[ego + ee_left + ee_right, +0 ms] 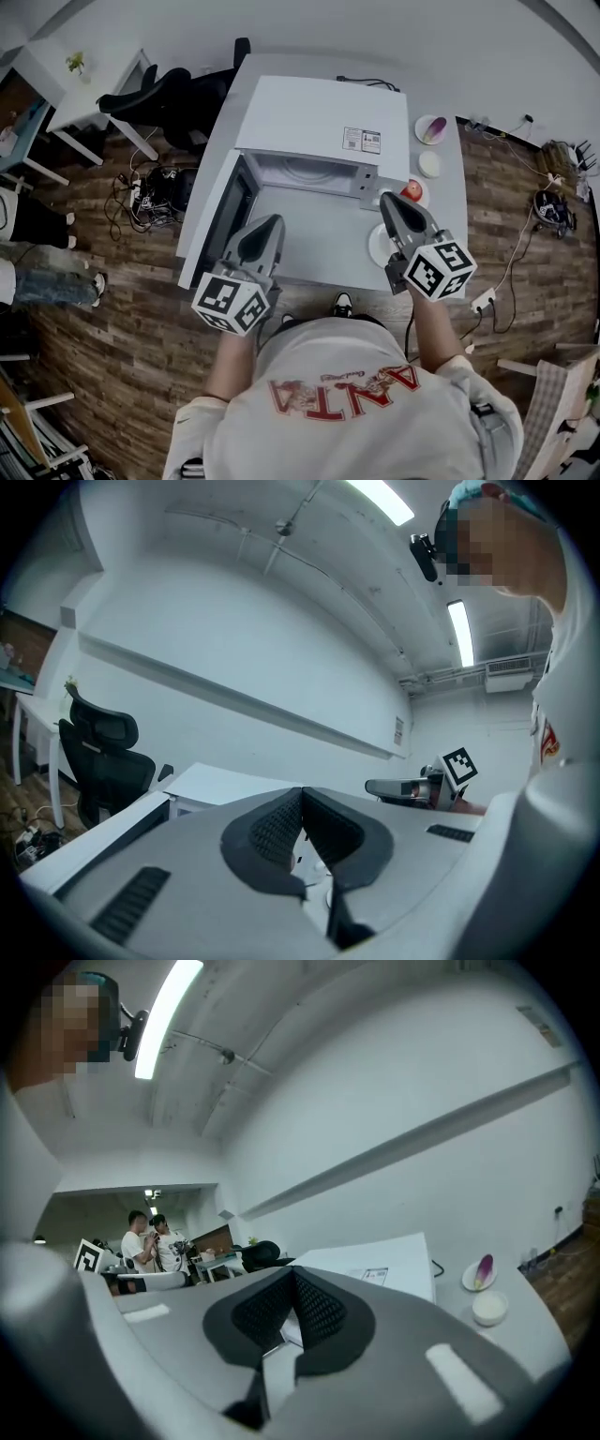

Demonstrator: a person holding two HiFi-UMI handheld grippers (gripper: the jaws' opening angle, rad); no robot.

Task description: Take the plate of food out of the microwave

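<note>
plate of food (415, 190) sits on the counter (452, 220) just right of the microwave (319, 117), whose cavity looks empty. my left claw (272, 221) and right claw (386, 198) are closed on nothing. a careless right swing could clip the plate.

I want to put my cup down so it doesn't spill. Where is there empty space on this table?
The table in front of the open microwave is bare, between its door and the white plate. The strip right of the microwave is crowded: purple-food plate, small bowl, red-food plate.
</note>
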